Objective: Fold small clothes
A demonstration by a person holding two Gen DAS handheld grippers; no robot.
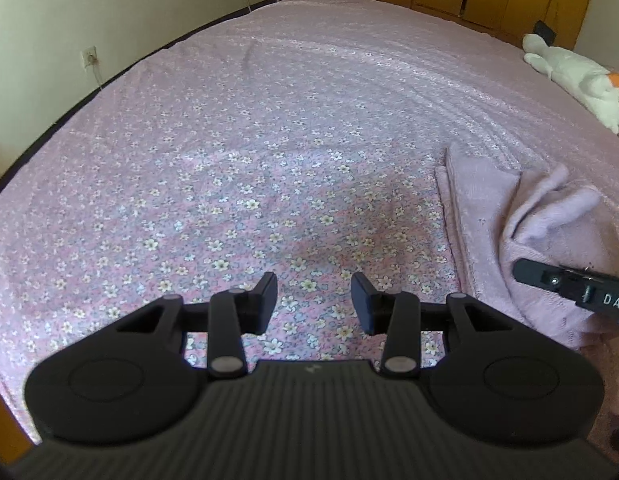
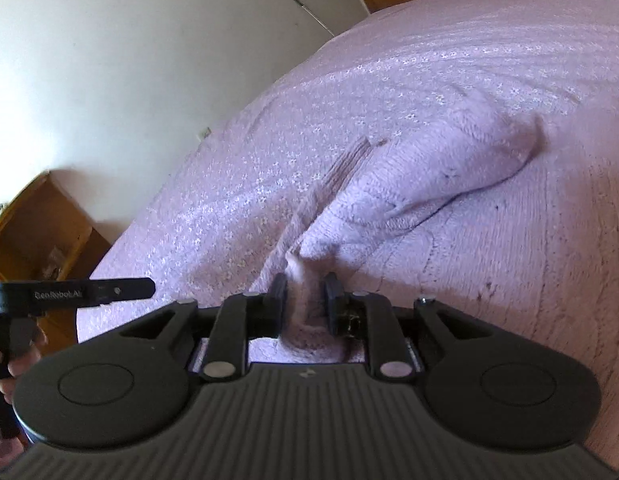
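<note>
Step in hand: judged to be carrying one edge of the pink knitted garment (image 2: 421, 184) across itself for a fold.
Right tongs (image 2: 305, 304): narrow, a bunch of the knit between the pads; whether they press it firmly cannot be told.
Left tongs (image 1: 313, 300): part open, holding nothing, over the floral bedspread (image 1: 229, 152).
Garment location: on the bed, to the right of the left tongs, partly lifted.
Doing it well: keep the lifted edge taut, lay it square on the flat layer; the left tongs could pin the fold line.
Long axis: the raised fold runs away from the right tongs, up and rightward in the right wrist view.
</note>
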